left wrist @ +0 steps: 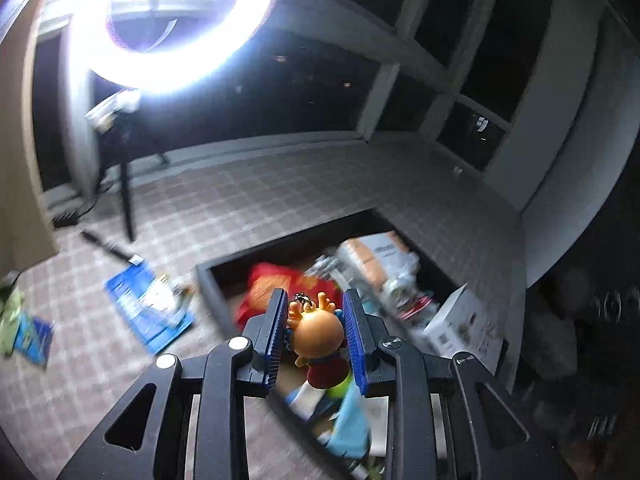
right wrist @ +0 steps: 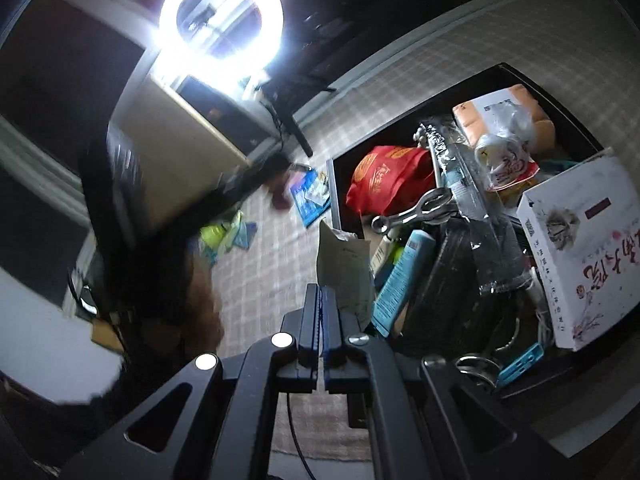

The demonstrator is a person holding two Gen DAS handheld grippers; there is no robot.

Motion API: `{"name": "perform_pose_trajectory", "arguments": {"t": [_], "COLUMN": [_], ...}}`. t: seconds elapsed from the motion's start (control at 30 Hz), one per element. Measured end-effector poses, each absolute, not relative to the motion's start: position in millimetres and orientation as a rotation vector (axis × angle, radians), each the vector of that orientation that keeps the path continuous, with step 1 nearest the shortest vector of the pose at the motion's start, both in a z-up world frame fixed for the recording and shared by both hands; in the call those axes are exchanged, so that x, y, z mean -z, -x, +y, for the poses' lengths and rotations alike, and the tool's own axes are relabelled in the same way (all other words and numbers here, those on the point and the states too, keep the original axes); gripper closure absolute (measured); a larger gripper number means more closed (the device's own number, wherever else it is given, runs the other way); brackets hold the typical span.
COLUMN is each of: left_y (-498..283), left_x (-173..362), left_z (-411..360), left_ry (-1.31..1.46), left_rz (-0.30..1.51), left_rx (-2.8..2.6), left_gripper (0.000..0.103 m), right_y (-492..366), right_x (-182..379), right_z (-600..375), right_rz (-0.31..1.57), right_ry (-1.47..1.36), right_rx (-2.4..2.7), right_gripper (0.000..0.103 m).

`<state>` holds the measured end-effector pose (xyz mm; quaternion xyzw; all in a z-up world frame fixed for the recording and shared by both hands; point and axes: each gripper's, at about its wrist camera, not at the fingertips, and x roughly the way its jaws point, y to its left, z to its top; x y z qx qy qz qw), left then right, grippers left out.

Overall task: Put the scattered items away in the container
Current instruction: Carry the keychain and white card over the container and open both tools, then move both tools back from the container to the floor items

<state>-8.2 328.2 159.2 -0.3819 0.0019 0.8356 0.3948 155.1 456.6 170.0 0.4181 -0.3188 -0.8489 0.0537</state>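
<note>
- Left gripper (left wrist: 316, 300): blue-padded jaws pinching a small toy figure (left wrist: 318, 330) with an orange-tan round head, red body and a little metal loop on top; pads press on both sides of the head
- The figure hangs above the near part of the dark container (left wrist: 216, 276), a low black-walled box sitting on the checked floor (left wrist: 280, 192)
- Right gripper (right wrist: 320, 292): jaws pressed nearly together on the lower edge of a pale grey-green paper packet (right wrist: 344, 264), which stands up crumpled between the fingertips, just at the container's near left corner
- Container contents, right wrist view: red bag (right wrist: 384, 180) with gold print at the far left, metal tongs (right wrist: 416, 208) across the middle, teal tube (right wrist: 404, 276), clear-wrapped orange and white package (right wrist: 500, 120) at the back, white printed box (right wrist: 580, 248) leaning at the right side
- Still scattered on the floor: blue flat packet (left wrist: 148, 308) left of the container, green and blue wrappers (left wrist: 24, 328) further left
- Ring light (left wrist: 180, 20) on a black stand glares from the far side, washing out the top of both views
- Both views smeared with motion blur; small labels unreadable
</note>
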Motion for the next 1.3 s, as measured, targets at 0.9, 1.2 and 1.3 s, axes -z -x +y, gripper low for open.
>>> {"name": "perform_pose_trajectory", "arguments": {"t": [0.9,1.2,1.3], "left_y": [13,-9,-9], "left_x": [-139,-108,-102], "left_z": [127,-1,-43], "left_ry": [1.123,1.273,1.307], "left_rz": [-0.097,-0.280,-0.349], "left_rx": [-2.558,-2.798,-2.878], "left_gripper": [0.059,0.059,0.059], "right_y": [-84,-30,-14], "right_x": [-185,-144,-140], "right_z": [395,332,305], "right_rz": [-0.482,-0.409,-0.379], "right_ry": [-1.367,-1.500,-1.448], "right_rx": [2.795,2.603,2.558], "right_gripper": [0.029,0.029,0.029]}}
